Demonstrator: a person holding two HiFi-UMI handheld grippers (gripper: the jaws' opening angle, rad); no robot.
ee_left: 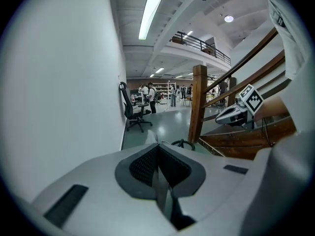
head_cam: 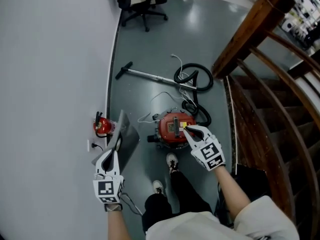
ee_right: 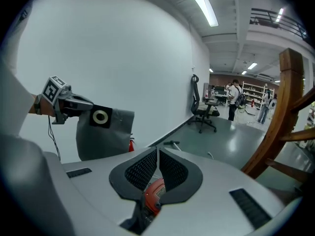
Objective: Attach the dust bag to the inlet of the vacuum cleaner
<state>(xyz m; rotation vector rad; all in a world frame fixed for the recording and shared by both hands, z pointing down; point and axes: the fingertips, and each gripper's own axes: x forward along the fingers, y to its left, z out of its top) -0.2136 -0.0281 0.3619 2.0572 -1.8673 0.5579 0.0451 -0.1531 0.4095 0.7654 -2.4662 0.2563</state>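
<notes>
A grey dust bag point(head_cam: 129, 136) with a black collar and pale ring point(ee_right: 100, 117) hangs from my left gripper point(head_cam: 118, 142), which is shut on the bag's edge point(ee_left: 161, 186). In the right gripper view the bag point(ee_right: 110, 134) hangs flat in front of the white wall, held by that left gripper point(ee_right: 91, 107). The red vacuum cleaner point(head_cam: 170, 126) sits on the floor just ahead of the person's feet. My right gripper point(head_cam: 186, 129) hovers over the cleaner's top, shut with nothing in it. The red body point(ee_right: 155, 193) shows below its closed jaws.
The black hose point(head_cam: 196, 79) and metal wand point(head_cam: 145, 75) lie beyond the cleaner. A wooden staircase point(head_cam: 260, 99) rises at the right, the white wall point(head_cam: 50, 84) stands at the left with a red extinguisher point(head_cam: 102, 126) at its foot. An office chair point(head_cam: 142, 1) stands farther off.
</notes>
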